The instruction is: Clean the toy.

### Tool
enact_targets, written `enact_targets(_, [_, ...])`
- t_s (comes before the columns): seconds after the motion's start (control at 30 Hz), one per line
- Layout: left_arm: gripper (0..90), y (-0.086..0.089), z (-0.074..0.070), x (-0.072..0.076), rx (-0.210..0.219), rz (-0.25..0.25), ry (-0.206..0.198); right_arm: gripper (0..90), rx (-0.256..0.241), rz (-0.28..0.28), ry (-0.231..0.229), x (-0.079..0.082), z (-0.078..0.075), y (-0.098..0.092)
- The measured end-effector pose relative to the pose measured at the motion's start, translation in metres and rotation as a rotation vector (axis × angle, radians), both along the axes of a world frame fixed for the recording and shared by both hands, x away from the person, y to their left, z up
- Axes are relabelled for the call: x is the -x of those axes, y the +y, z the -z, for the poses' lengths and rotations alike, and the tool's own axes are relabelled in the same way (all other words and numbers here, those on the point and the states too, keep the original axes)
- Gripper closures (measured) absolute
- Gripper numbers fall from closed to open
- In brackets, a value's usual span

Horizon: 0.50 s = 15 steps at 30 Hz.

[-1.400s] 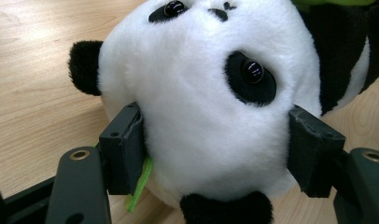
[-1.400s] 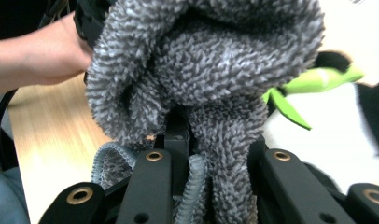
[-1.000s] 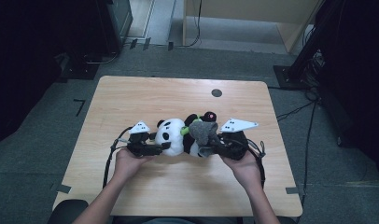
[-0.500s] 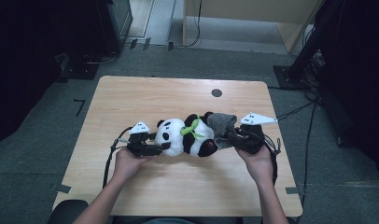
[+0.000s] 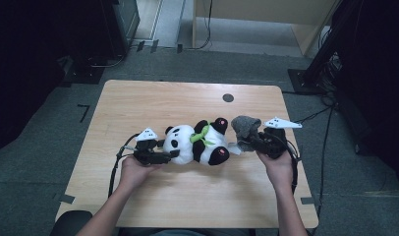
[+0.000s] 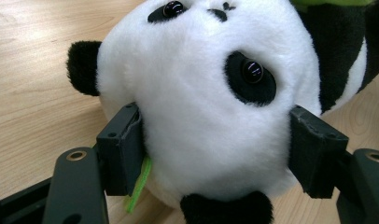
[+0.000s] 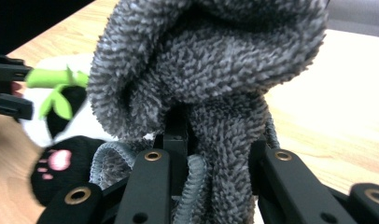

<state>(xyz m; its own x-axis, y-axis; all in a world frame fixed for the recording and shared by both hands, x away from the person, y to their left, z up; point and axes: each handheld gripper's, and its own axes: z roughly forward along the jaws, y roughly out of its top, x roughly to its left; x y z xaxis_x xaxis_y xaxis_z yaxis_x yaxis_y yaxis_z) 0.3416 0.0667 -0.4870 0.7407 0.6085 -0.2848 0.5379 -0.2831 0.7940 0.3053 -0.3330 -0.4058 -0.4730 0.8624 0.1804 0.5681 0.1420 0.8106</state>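
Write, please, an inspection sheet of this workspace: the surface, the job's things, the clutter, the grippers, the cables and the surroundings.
Surface: wooden table, a dark round spot near its far edge.
Job's things: panda plush lying on its side; grey fuzzy cloth by its feet.
Clutter: nothing seen.
Grippers: left gripper clamps the panda's head; right gripper shut on the cloth.
Cables: one trails from each gripper; more on the floor.
Surroundings: grey floor, dark equipment, a wooden cabinet.

Even overhead light falls on the pale wooden table [image 5: 153,103], while the surrounding floor sinks into near darkness. Shadows stay soft. The left gripper view renders the white-and-black plush panda [image 6: 201,107] crisply; in the right gripper view, the fuzzy grey cloth [image 7: 211,70] is sharp, its background blurred.
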Motion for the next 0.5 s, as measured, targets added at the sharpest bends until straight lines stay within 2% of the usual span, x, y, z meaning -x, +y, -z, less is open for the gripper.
enact_targets(0.33, [29.1,0.000,0.001,0.001,-0.002,0.004,-0.006,71.2,0.017,0.078,0.038,-0.021,0.023,-0.023])
enact_targets(0.47, [29.0,0.001,0.001,0.000,0.007,0.003,-0.006,70.8,0.059,0.135,0.079,-0.033,0.042,-0.037])
enact_targets(0.5, [29.0,0.001,0.001,0.000,0.007,0.003,-0.007,70.8,0.059,0.135,0.079,-0.033,0.042,-0.037])
